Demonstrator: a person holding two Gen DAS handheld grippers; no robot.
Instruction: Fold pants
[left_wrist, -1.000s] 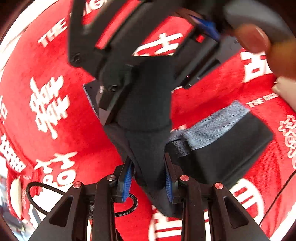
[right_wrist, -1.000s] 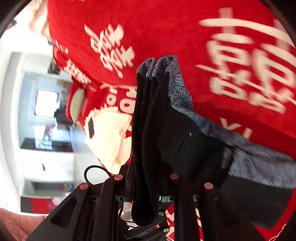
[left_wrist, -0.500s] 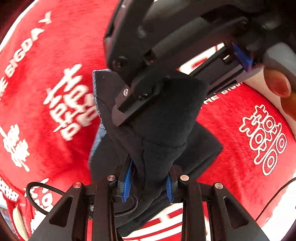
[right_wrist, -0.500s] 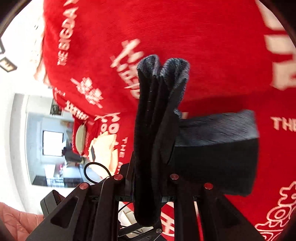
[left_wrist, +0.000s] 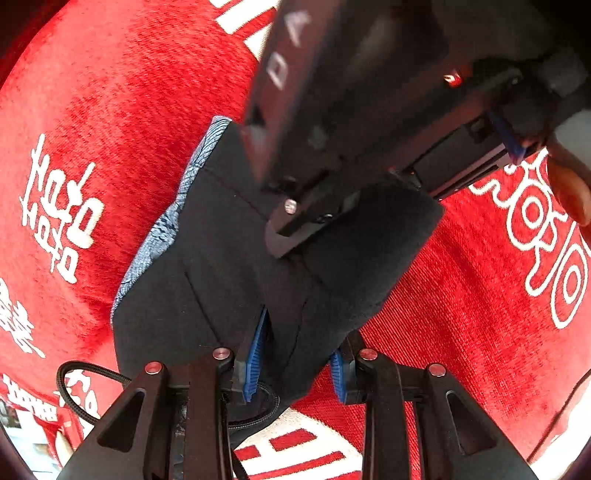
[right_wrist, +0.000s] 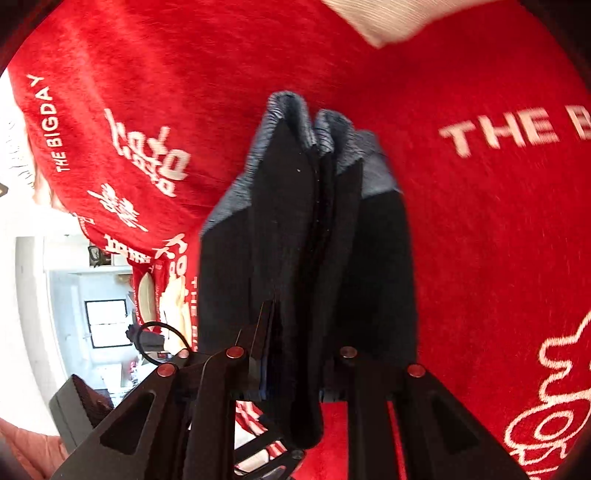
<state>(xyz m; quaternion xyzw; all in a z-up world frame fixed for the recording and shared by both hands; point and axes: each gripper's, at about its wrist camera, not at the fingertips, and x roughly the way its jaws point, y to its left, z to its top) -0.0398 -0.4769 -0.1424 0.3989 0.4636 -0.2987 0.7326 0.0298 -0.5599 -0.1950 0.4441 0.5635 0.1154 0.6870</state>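
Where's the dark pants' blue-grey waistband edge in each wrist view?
Left wrist: the blue-grey waistband edge runs diagonally down the left side of the black folded pants, left of centre.
Right wrist: the edge bunches at the top of the pants, upper centre.
Shared landmark: the red cloth with white lettering beneath.

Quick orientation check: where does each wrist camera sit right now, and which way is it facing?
Left wrist: on the left gripper, facing down its jaws at the black pants on the red cloth; the right gripper and the person's fingers show above.
Right wrist: on the right gripper, facing along its jaws at bunched pants, room beyond at left.
Shared: the pants and red cloth.
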